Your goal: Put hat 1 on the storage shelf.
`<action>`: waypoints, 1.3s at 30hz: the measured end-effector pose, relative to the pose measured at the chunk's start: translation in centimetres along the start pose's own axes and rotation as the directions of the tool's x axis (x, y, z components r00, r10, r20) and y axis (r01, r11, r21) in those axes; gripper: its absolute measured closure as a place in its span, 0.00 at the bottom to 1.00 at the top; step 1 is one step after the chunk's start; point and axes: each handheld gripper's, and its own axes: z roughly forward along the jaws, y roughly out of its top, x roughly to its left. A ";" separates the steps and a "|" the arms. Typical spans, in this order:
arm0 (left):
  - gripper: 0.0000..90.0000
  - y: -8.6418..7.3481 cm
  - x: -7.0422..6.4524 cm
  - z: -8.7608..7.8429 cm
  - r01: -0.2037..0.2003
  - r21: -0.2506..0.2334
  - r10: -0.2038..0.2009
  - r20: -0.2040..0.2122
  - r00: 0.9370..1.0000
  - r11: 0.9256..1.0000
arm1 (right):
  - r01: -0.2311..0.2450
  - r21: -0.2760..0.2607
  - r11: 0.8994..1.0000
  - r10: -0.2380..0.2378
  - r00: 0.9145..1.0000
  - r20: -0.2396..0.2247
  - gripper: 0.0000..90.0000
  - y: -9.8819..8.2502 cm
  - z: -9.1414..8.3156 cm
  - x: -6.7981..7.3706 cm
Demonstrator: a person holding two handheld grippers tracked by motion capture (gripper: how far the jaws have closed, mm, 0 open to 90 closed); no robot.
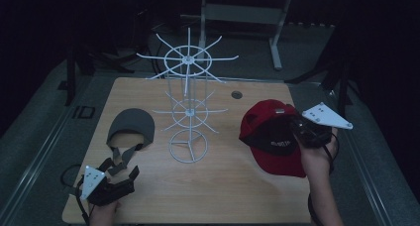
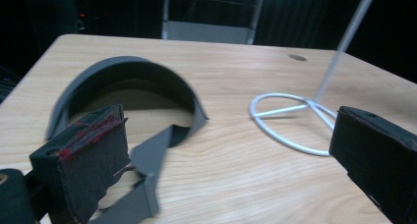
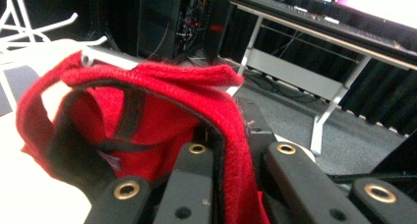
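Note:
A red cap (image 1: 270, 137) hangs above the right side of the table, with my right gripper (image 1: 289, 122) shut on its rim. In the right gripper view the red fabric (image 3: 147, 101) with its black inner band is pinched between the jaws. A grey cap (image 1: 131, 123) lies flat on the left of the wooden table (image 1: 223, 186), its strap toward me. My left gripper (image 1: 120, 167) stands open just in front of that strap, holding nothing. From the left gripper view, the grey cap (image 2: 123, 71) lies beyond the wide-apart jaws. A white wire hanging rack (image 1: 188, 112) stands mid-table.
The rack's ring base (image 2: 290, 116) rests on the wood to the right of the grey cap. A round cable hole (image 1: 236, 94) sits near the far edge. A grey metal frame (image 1: 277, 37) stands on the floor behind the table.

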 end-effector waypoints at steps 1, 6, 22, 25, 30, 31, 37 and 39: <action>0.02 0.2 -0.4 -0.2 -0.008 0.000 0.008 0.032 0.999 1.000 | -0.002 -0.007 1.000 0.002 1.000 -0.002 0.95 0.2 -0.2 0.1; 0.02 1.9 -2.3 -0.9 -0.037 -0.010 0.038 0.164 0.986 0.999 | 0.009 -0.034 0.999 -0.010 1.000 -0.013 0.95 1.3 -1.5 0.8; 0.06 10.1 -9.0 -2.9 -0.170 -0.122 0.207 0.428 0.880 0.978 | 0.034 -0.077 0.996 -0.036 0.999 -0.024 0.95 3.8 -4.0 1.2; 0.07 10.7 -9.7 -2.6 -0.192 -0.131 0.231 0.450 0.863 0.973 | 0.028 -0.082 0.996 -0.031 0.999 -0.033 0.95 4.0 -4.2 1.3; 0.07 11.9 -11.5 -1.5 -0.223 -0.131 0.258 0.499 0.827 0.966 | 0.030 -0.094 0.995 -0.035 0.998 -0.045 0.95 4.3 -4.6 1.5; 0.08 12.3 -12.1 -1.1 -0.233 -0.142 0.273 0.507 0.818 0.962 | 0.030 -0.095 0.995 -0.034 0.998 -0.048 0.95 4.4 -4.7 1.5; 0.08 13.6 -14.3 0.8 -0.258 -0.157 0.302 0.532 0.791 0.953 | 0.024 -0.115 0.993 -0.032 0.997 -0.070 0.95 4.6 -5.2 2.0; 0.08 14.1 -15.0 1.5 -0.262 -0.161 0.307 0.537 0.786 0.952 | 0.028 -0.119 0.993 -0.037 0.996 -0.080 0.95 4.7 -5.4 2.2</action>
